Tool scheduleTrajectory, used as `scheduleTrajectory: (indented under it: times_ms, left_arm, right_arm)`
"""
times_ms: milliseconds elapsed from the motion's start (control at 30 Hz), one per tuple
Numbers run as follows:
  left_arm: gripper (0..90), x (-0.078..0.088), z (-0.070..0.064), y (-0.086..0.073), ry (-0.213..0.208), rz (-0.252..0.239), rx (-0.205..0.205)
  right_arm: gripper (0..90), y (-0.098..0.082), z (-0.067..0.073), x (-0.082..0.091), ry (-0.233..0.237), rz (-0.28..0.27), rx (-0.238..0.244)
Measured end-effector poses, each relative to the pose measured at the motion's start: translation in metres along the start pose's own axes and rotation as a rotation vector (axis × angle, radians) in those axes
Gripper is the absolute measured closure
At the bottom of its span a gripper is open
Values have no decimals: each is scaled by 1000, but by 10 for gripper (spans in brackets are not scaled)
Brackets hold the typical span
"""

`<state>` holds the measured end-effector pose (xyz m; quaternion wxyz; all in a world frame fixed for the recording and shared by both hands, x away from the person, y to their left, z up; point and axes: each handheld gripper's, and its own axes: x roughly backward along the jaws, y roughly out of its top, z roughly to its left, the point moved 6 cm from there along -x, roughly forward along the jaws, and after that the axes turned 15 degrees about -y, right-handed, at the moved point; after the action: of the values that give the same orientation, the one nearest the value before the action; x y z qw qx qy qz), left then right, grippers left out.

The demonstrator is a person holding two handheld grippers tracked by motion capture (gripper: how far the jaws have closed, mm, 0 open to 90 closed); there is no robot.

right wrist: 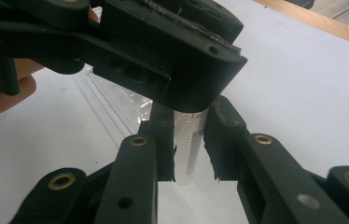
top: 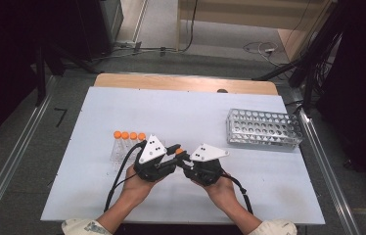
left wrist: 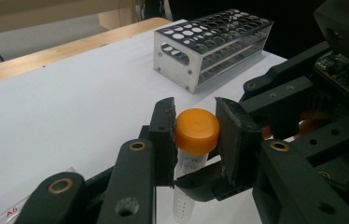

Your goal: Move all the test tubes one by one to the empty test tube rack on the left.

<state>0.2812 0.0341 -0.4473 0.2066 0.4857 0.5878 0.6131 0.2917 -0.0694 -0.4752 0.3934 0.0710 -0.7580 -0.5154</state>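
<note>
I have both hands low over the near middle of the white worktop point(top: 98, 196), forearms coming in from the bottom edge and angling toward each other so the two tools meet nose to nose. The left tongs point(left wrist: 196, 135) are clamped on the orange cap point(left wrist: 197, 130) of a clear tube point(left wrist: 184, 186), one pad on each side of the cap. The right tongs point(right wrist: 189, 140) grip the same tube's graduated body lower down, pads pressed to its wall. From the high view, the left tongs point(top: 175, 151) and right tongs point(top: 185, 157) close in on a small spot of orange between them, held just above the worktop.

The body of the left tool crosses the top of the right gripper view and hides the cap and the upper tube there. The tube's lower end runs off the bottom of the left gripper view. From above I can't make out the tube's clear body at all. Four more orange-capped tubes point(top: 127, 139) lie in a row just left of my left hand; their clear bodies are hard to separate. A metal rack point(top: 263, 128) stands well apart at the right rear.
</note>
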Motion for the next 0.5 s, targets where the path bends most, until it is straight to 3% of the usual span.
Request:
scheduleTrajectory:
  times_ms: [500]
  left_arm:
    - [707, 1, 0, 1, -4, -1, 1]
  right_arm:
    - [708, 0, 0, 1, 9, -2, -11]
